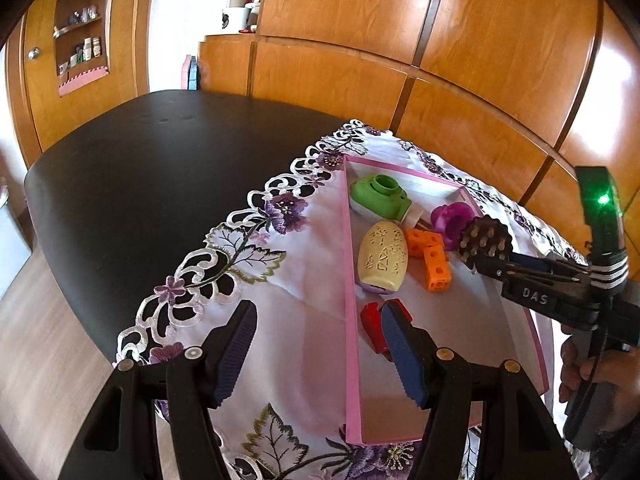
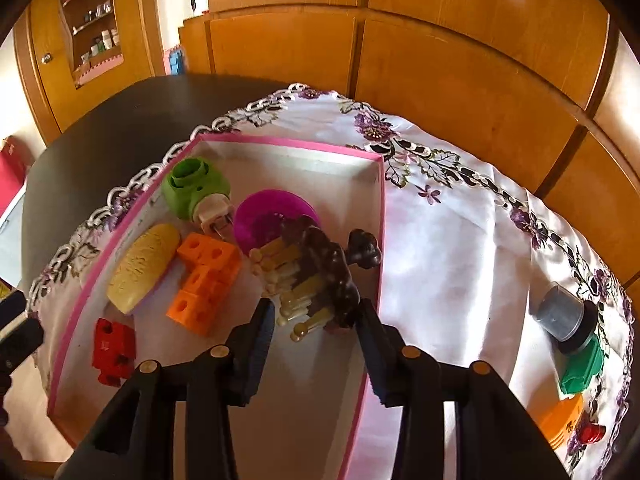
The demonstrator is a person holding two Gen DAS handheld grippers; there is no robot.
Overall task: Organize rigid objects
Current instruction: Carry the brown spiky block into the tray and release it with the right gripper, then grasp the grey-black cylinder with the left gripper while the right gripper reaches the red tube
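Right wrist view shows the right gripper (image 2: pixel 316 330) over the pink-rimmed box (image 2: pixel 382 240), its half-open jaws flanking the dark pegged massage brush (image 2: pixel 320 276) to drop it among sorted toys.

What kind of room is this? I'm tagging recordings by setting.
Probably a home living or dining room: wood-panelled cabinets, a shelf niche of small bottles, and a dark table under an embroidered floral cloth.
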